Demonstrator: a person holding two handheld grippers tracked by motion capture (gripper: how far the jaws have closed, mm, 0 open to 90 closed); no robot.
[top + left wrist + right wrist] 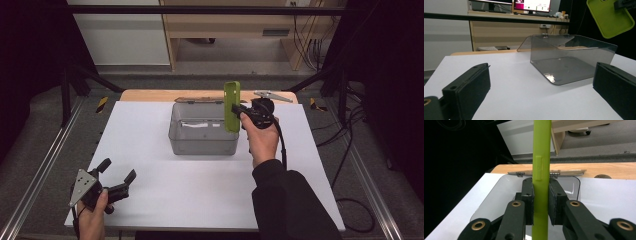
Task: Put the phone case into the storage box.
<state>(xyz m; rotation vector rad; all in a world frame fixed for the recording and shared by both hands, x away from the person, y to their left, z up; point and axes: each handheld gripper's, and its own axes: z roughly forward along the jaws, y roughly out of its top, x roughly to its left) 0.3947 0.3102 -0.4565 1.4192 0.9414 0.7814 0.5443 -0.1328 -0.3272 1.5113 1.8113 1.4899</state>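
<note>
- The right gripper has its fingers clenched on both faces of a green phone case; the case stands upright, edge-on between them.
- In the high view, the right gripper holds the green phone case in the air just above the right wall of the grey box, with the lower end of the case near the rim of the box.
- The left gripper rests low on the white worktop, well apart from the grey box and on the near-left side of it; its fingers are released and spread wide, with nothing between them.
- The grey box is open, and its lid lies folded back behind it on hinges. The inside looks empty except for some pale reflection.
- I think the step in hand is to lower the case into the box. The risk: the case hangs over the wall, not over the middle, so if it goes straight down, it may strike the rim and tip or push the light box.
- The grip is near one end of a thin shell, so the case may also turn between the fingers.
- The right gripper view shows the grip and a small button strip on the case edge. The left gripper view shows the grey box from the side, with the green phone case high above its far right corner, which gives the height.
</note>
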